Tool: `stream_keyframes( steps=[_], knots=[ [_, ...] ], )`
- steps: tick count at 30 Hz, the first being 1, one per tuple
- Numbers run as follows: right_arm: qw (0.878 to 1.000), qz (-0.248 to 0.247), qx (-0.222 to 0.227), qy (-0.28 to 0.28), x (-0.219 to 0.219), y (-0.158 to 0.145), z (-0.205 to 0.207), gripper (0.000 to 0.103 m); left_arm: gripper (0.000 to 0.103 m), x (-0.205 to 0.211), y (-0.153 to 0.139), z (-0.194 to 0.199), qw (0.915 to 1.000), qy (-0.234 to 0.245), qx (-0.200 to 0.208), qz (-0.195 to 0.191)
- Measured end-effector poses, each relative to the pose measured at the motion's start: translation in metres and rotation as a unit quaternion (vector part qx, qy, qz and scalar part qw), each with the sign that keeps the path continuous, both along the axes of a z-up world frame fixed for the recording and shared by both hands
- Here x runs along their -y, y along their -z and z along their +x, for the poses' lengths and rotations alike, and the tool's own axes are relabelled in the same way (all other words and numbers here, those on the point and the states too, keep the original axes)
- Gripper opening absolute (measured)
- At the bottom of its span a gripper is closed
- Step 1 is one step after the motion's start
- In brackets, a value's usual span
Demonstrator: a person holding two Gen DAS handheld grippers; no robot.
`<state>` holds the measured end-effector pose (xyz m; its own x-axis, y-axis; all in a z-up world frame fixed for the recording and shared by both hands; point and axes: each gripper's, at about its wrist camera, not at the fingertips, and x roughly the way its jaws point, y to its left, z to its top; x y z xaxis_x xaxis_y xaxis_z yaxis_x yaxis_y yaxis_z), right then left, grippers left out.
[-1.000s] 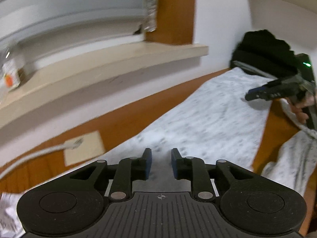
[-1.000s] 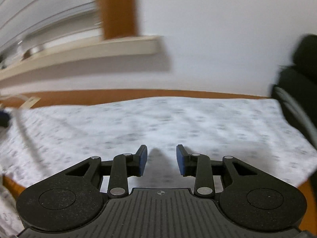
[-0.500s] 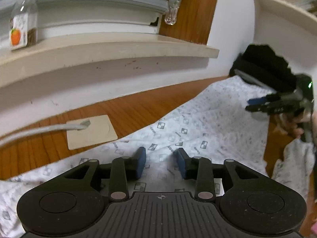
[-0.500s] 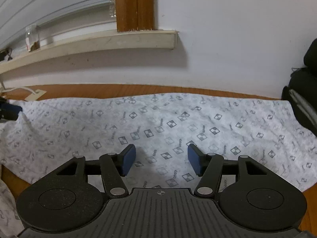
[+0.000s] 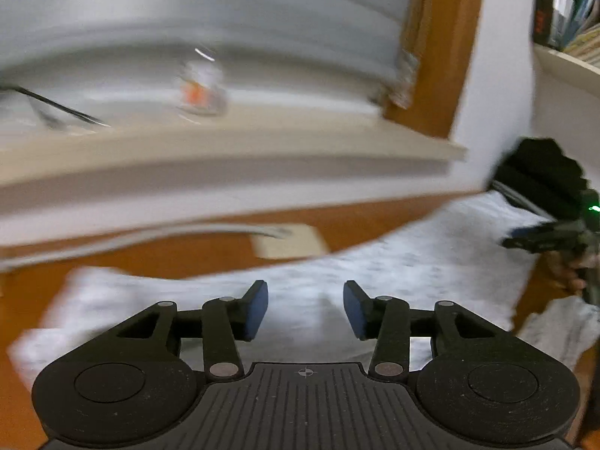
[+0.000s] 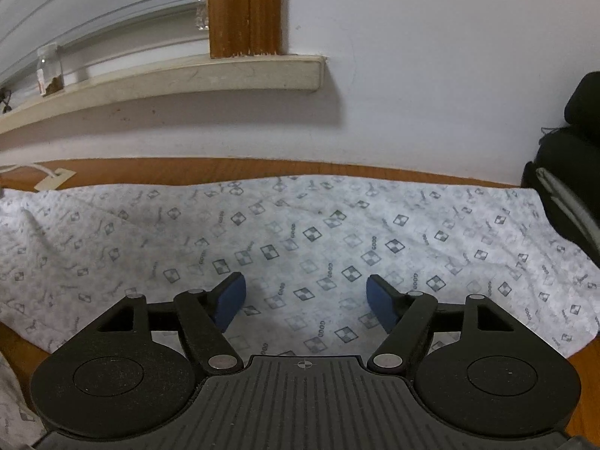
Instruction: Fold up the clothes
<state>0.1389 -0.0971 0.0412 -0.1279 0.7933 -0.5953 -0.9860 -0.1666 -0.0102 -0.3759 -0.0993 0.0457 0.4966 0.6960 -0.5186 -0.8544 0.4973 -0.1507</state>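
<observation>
A white garment (image 6: pixel 300 232) printed with small grey checkered squares lies spread flat on the wooden table (image 6: pixel 262 167); in the blurred left wrist view the same garment (image 5: pixel 375 273) runs from the near left to the far right. My right gripper (image 6: pixel 305 300) hovers over its near part, jaws opening, with nothing between the blue pads. Over the garment's left end my left gripper (image 5: pixel 305 309) is also opening, its pads bare. At the right edge of the left wrist view the right gripper (image 5: pixel 543 240) shows in a person's hand (image 5: pixel 570 273).
A pale windowsill (image 6: pixel 168 78) carries a small bottle (image 6: pixel 47 71) above the table's back edge. A black bag (image 6: pixel 570 172) stands at the garment's right end. A white cable and beige pad (image 6: pixel 54 180) lie at the back left. More pale fabric (image 5: pixel 558 322) hangs off the near right.
Both grippers' jaws have spread wider, letting go of the cloth. The left gripper has swung left along the table, so its view is now blurred; the right gripper has stayed put.
</observation>
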Motion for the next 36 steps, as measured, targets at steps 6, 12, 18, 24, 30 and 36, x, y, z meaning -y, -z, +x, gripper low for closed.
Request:
stream_keyframes(
  steps=[6,12,18,24,30,36],
  knots=[
    [1.0,0.001,0.005,0.003,0.0,-0.001,0.0,0.074,0.061,0.011,-0.024,-0.058,0.9963,-0.07,-0.05,0.01],
    [1.0,-0.001,0.004,0.006,0.0,-0.002,0.0,0.075,0.055,-0.021,-0.001,-0.058,0.9951,-0.054,-0.077,-0.031],
    [1.0,0.0,0.008,0.008,0.0,-0.002,-0.001,0.075,0.007,-0.034,-0.028,-0.093,0.9904,-0.119,-0.059,0.037],
    [1.0,0.0,0.007,0.007,-0.001,-0.003,0.0,0.076,0.034,-0.044,-0.024,-0.137,0.9769,-0.204,-0.064,0.012],
    [1.0,0.002,0.013,0.008,-0.001,-0.004,-0.002,0.076,0.041,0.011,-0.009,-0.128,0.9854,-0.167,-0.031,0.007],
    [0.999,0.008,0.036,-0.009,0.005,-0.008,-0.018,0.075,0.053,0.053,0.005,-0.089,0.9957,-0.091,-0.011,-0.011]
  ],
)
